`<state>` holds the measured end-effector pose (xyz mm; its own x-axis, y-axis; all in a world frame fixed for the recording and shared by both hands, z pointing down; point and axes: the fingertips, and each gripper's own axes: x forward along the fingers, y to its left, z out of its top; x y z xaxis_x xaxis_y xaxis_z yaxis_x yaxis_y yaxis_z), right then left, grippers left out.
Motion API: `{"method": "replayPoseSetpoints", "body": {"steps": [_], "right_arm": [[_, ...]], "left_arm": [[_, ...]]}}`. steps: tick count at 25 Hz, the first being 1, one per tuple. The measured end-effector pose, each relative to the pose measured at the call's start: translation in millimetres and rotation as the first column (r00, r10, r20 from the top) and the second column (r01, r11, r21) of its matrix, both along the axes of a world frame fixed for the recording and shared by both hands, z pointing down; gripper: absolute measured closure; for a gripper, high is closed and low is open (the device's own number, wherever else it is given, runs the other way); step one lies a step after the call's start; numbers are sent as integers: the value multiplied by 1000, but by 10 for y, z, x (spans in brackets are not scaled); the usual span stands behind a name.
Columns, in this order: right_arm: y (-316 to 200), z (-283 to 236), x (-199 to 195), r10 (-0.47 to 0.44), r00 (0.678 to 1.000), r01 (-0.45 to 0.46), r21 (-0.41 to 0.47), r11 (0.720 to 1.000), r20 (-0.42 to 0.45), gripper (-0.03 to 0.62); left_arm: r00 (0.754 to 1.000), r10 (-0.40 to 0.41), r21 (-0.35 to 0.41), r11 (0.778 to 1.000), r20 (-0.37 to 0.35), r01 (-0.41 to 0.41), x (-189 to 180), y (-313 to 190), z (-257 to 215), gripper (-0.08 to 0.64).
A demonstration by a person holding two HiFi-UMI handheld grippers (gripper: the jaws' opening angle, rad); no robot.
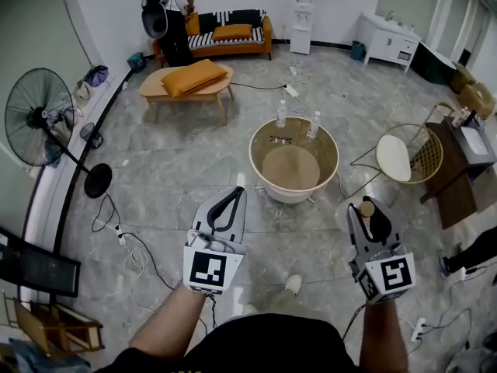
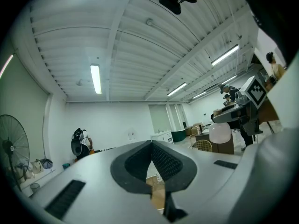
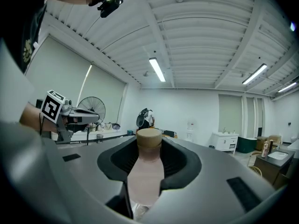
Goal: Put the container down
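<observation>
My right gripper [image 1: 375, 217] is shut on a pale, translucent container with a tan cap [image 1: 366, 207], held in the air over the floor, near and to the right of a big round beige tub [image 1: 256, 142]. In the right gripper view the container [image 3: 147, 174] stands upright between the dark pads [image 3: 180, 160], its cap above them. My left gripper [image 1: 234, 194] is shut with nothing in it, its jaws meeting at the tip [image 2: 152, 144]. In the left gripper view, the right gripper [image 2: 239, 112] and the container [image 2: 219, 132] show at the right.
Two clear bottles [image 1: 281, 115] [image 1: 314, 124] stand at the tub's far rim. A wire chair [image 1: 405, 158] and a dark side table [image 1: 458, 165] are at the right. A standing fan [image 1: 37, 123], floor cables [image 1: 132, 247], a coffee table [image 1: 190, 84] and a person [image 1: 167, 18] are at the left and back.
</observation>
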<state>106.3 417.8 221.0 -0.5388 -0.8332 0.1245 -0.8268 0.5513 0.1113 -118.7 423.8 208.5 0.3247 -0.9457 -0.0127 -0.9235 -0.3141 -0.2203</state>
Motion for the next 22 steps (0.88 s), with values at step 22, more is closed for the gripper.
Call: {"method": "replayPoseSetpoints", "body": {"steps": [22], "right_arm": [[-930, 169, 326, -31, 999, 32, -42, 999, 25, 442]], "left_arm": [[1000, 9, -37, 999, -10, -9, 421, -948, 236, 545]]}}
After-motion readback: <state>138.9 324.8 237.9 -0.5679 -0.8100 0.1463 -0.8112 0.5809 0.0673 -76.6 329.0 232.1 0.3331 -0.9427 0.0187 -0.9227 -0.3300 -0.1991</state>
